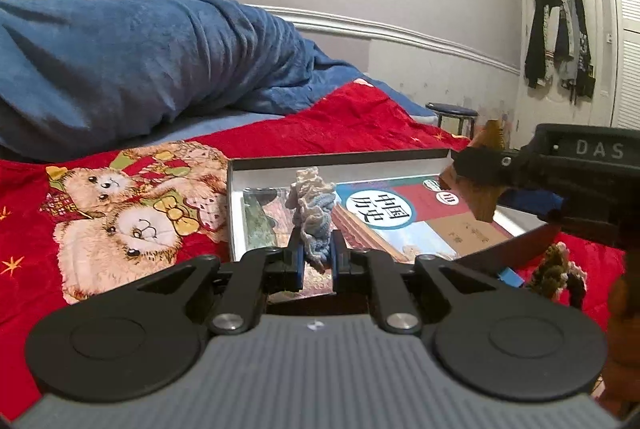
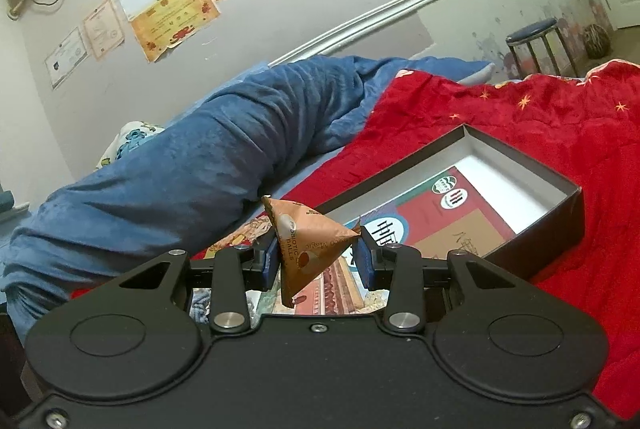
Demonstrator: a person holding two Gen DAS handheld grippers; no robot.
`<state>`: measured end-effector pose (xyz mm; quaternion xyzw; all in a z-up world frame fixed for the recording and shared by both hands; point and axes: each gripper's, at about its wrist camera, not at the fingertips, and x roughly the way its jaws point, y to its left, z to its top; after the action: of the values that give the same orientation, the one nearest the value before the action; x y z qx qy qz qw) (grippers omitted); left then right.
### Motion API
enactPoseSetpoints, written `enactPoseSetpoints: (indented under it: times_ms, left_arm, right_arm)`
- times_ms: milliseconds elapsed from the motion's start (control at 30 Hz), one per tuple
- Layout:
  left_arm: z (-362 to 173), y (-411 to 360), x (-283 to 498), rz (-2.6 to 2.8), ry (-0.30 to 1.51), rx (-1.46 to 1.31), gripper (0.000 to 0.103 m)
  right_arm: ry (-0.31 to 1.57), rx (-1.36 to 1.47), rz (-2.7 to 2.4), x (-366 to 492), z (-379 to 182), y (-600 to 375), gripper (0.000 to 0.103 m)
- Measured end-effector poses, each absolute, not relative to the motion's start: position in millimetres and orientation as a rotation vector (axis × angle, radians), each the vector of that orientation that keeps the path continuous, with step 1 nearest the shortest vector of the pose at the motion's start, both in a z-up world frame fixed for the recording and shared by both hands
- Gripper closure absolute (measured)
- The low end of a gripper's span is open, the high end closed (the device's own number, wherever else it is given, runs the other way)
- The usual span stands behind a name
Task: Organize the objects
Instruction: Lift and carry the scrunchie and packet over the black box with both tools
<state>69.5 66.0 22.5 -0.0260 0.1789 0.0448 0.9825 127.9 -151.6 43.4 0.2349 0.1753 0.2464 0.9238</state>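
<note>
While the open box (image 2: 532,249) lies on the bed just ahead of both tongs, the right tongs (image 2: 318,259) grip a brown snack packet (image 2: 308,245) over its near edge; the left tongs (image 1: 318,257) (nearly closed) pinch an upright knitted piece (image 1: 314,213) above the box floor.

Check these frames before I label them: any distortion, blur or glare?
Left wrist view: fisheye bows the wall moulding; the crocheted bundle is sharp. Right wrist view: same bowing, dark corners; the snack packet print stays readable; no strong glare.
</note>
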Motion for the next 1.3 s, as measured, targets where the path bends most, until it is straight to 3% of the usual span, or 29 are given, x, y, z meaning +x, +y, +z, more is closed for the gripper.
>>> enactPoseSetpoints:
  times_ms: [1300]
  left_arm:
    - [18,64,73,0.076,0.379,-0.030,0.086]
  right_arm:
    - [0.373,0.540,0.514,128,24,-148,0.066]
